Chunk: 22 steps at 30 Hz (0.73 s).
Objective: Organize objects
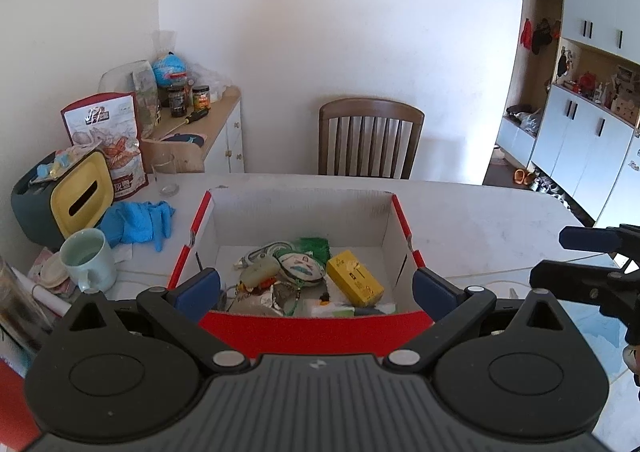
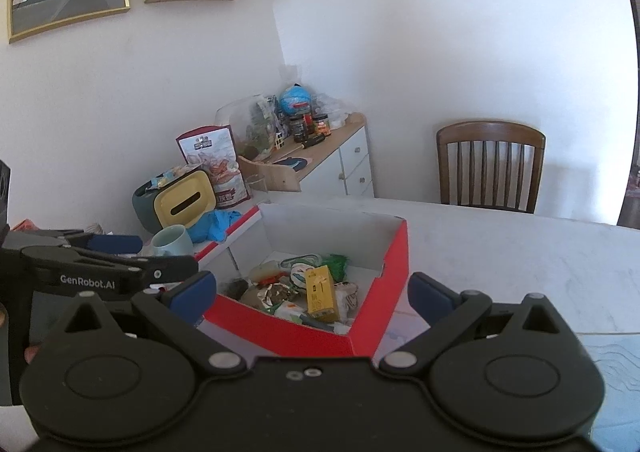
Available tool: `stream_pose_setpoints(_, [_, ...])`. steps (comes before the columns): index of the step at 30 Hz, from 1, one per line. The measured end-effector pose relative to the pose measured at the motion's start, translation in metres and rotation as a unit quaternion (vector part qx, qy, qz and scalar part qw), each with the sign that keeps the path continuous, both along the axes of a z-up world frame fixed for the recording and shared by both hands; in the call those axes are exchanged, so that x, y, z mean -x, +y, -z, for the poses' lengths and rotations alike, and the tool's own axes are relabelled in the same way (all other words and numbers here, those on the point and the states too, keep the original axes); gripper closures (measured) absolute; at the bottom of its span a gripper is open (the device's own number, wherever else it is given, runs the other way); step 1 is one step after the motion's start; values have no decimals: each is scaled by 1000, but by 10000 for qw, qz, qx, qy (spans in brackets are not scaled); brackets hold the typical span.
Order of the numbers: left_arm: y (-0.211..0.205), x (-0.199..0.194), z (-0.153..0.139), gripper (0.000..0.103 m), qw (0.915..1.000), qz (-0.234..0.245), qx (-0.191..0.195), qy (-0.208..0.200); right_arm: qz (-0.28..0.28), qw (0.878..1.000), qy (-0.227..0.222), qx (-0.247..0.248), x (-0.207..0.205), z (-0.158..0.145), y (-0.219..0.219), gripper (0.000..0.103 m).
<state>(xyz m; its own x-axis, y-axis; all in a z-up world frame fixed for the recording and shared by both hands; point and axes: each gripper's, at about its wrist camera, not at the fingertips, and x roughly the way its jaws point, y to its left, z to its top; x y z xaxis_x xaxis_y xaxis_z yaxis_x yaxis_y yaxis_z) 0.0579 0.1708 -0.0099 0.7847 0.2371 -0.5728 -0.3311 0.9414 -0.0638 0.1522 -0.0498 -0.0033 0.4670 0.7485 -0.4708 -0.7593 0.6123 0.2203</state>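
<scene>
Red box just ahead of both grippers

The red box (image 1: 316, 326) lies before the left gripper (image 1: 316, 288) and right gripper (image 2: 312, 294), both spread wide, holding nothing.

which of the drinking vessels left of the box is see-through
The tall drinking glass standing by the snack bag. It is clear and handleless; the mint-green mug nearer the camera is opaque with a handle.

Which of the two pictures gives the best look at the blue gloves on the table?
The left wrist view: the blue gloves lie fully visible beside the red box. In the right wrist view they sit farther off, partly hidden behind the box's flap.
</scene>
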Motion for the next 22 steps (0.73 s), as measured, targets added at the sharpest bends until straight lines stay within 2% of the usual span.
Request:
stream_pose_setpoints(9, [-7, 4, 7, 0, 9999, -37, -107, 14, 109, 9998, -144, 83, 9, 4, -9, 1])
stream_pose_setpoints(22, [-16, -9, 11, 0, 9999, 44, -71, 106, 506, 9983, 41, 274, -1, 24, -39, 1])
